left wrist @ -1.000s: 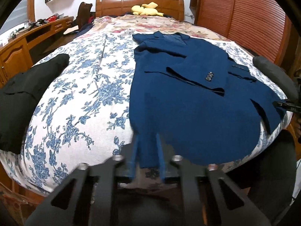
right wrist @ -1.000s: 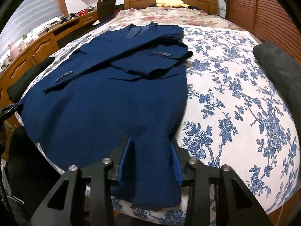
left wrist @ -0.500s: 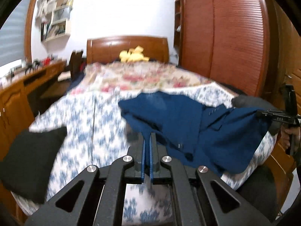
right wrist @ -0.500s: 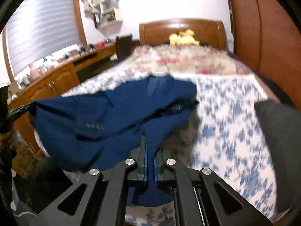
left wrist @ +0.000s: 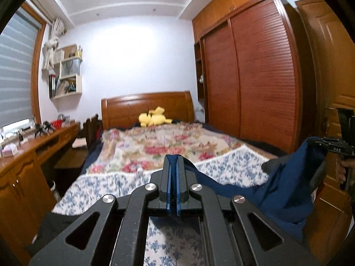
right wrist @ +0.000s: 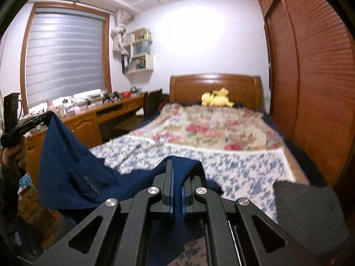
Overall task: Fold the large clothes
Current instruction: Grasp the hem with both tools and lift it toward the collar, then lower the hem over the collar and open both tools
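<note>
The navy blue jacket [left wrist: 286,188] hangs in the air above the foot of the bed, stretched between both grippers. In the left wrist view my left gripper [left wrist: 174,158] is shut on one corner of its hem, and the cloth runs right to the other gripper [left wrist: 332,147], held by a hand. In the right wrist view my right gripper [right wrist: 176,166] is shut on the jacket [right wrist: 73,161], which sags left and rises to the left gripper [right wrist: 47,114]. Sleeve buttons [right wrist: 91,185] show on the hanging cloth.
The bed's blue-flowered sheet [left wrist: 221,166] lies beneath, with a floral quilt [right wrist: 213,128] and a yellow plush toy [left wrist: 154,118] by the headboard. A wooden desk [left wrist: 33,146] runs along the left, a slatted wardrobe [left wrist: 261,77] along the right. A dark cushion [right wrist: 308,210] sits at the bed's corner.
Both grippers shut on the jacket's hem and rose, pulling the jacket up off the bed. The views tipped from looking down at the bed to looking level across the room.
</note>
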Demonstrator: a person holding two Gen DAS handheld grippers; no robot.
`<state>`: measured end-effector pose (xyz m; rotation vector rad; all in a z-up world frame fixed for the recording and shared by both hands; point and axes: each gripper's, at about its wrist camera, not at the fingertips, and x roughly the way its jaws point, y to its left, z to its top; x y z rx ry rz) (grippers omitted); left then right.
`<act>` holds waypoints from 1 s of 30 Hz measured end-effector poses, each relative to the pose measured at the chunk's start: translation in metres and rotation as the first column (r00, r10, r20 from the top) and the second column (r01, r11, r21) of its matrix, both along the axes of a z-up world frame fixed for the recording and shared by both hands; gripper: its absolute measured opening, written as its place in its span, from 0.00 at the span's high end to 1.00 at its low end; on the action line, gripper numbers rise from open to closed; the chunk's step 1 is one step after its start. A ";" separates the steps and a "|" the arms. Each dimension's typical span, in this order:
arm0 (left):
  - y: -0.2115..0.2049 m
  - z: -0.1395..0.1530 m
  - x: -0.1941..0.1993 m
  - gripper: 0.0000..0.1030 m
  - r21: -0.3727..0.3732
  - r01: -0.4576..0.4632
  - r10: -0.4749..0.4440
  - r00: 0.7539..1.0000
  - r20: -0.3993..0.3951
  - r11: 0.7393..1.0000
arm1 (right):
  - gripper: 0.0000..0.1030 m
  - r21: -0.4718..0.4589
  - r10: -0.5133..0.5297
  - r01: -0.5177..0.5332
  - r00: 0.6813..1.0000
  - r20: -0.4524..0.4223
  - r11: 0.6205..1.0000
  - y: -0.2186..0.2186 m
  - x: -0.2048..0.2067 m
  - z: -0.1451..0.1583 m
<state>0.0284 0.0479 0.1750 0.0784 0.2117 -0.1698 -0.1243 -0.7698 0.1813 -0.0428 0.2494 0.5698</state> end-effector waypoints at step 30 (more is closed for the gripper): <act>-0.006 -0.185 0.193 0.63 0.040 -0.079 0.088 0.928 -0.362 0.996 | 0.56 -0.224 -0.209 0.151 0.941 -0.265 0.963 0.102 0.158 -0.107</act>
